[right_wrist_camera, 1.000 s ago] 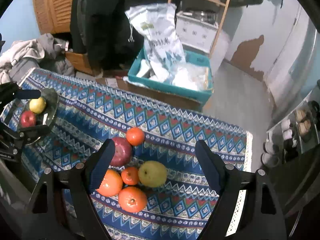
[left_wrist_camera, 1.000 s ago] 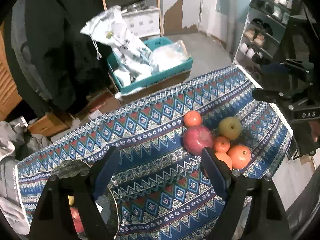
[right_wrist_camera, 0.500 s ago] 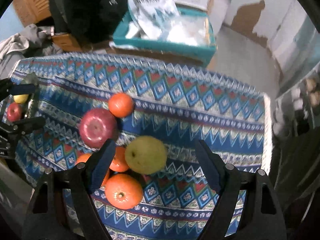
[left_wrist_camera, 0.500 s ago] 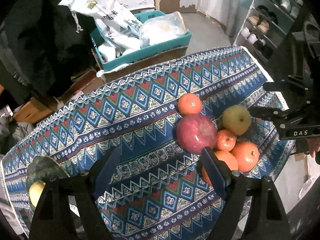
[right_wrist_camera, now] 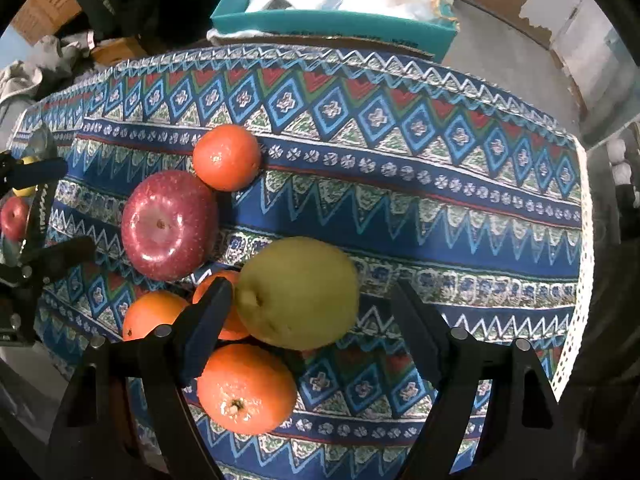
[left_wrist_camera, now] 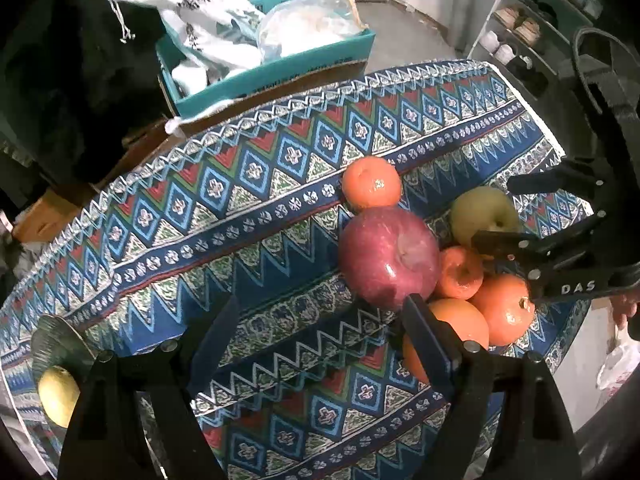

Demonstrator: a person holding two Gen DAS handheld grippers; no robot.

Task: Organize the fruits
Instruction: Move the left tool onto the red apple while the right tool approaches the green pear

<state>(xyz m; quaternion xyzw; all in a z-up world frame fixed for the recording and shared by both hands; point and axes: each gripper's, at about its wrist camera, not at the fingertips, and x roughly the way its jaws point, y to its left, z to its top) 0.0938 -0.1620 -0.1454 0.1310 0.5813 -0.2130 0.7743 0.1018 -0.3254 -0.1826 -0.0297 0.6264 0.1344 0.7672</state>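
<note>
Fruit cluster (right_wrist_camera: pixel 224 264) lies lower left on the surface (right_wrist_camera: pixel 440 184); crate (right_wrist_camera: pixel 336 20) behind, top centre; plate (left_wrist_camera: pixel 56 344) sits lower left.

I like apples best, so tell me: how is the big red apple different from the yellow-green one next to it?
The red apple is dark red and glossy; the yellow-green apple is pale and duller. In the right wrist view, the red apple sits clear of the right hand-held gripper, while the yellow-green apple lies between its open fingers. Both are round, similar in size, and rest on the patterned tablecloth among oranges.
</note>
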